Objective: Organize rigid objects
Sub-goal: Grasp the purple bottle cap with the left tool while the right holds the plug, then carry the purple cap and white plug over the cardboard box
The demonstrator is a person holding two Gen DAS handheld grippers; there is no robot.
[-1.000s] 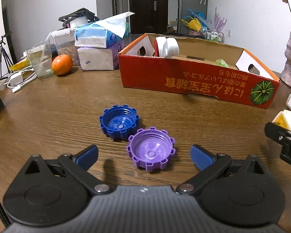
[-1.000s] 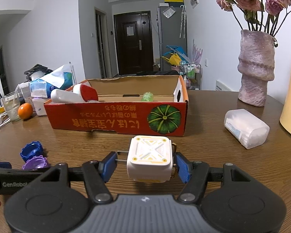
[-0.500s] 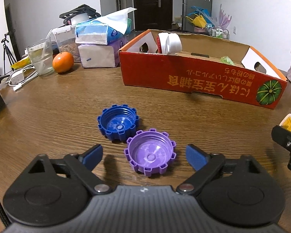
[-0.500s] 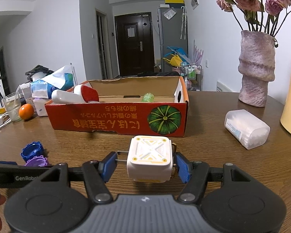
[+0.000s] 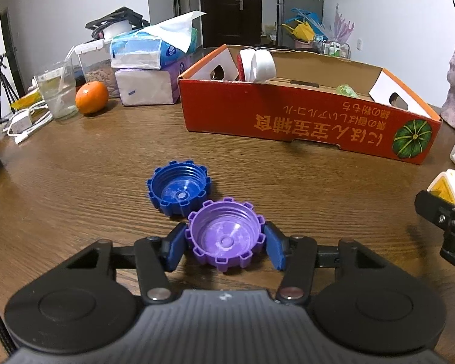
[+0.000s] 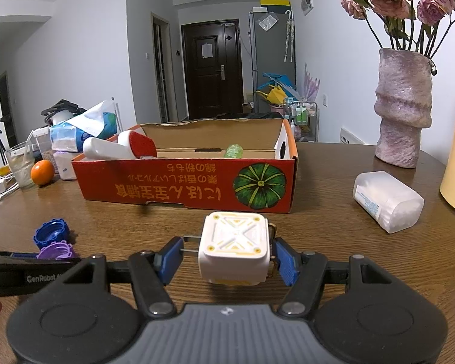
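Left tool (image 5: 224, 247) has just been closing and now pinches the purple cap (image 5: 224, 235) low on the worktop (image 5: 75, 163), rim up so the notches give grip. Right tool (image 6: 227, 257) clamps the white charger (image 6: 235, 247) aloft, probably bound for the red box (image 6: 185, 186). Blue cap (image 5: 179, 191) touches the purple one, but the worktop toward the box looks open.

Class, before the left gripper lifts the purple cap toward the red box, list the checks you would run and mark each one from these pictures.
1. Left gripper pads against purple cap, jaws just closing: ok.
2. Blue cap clear of the purple one: not ok, they appear to touch.
3. Right gripper holding white plug adapter: ok.
4. Red box open, with room: ok.
5. Grip firm enough: cannot tell.
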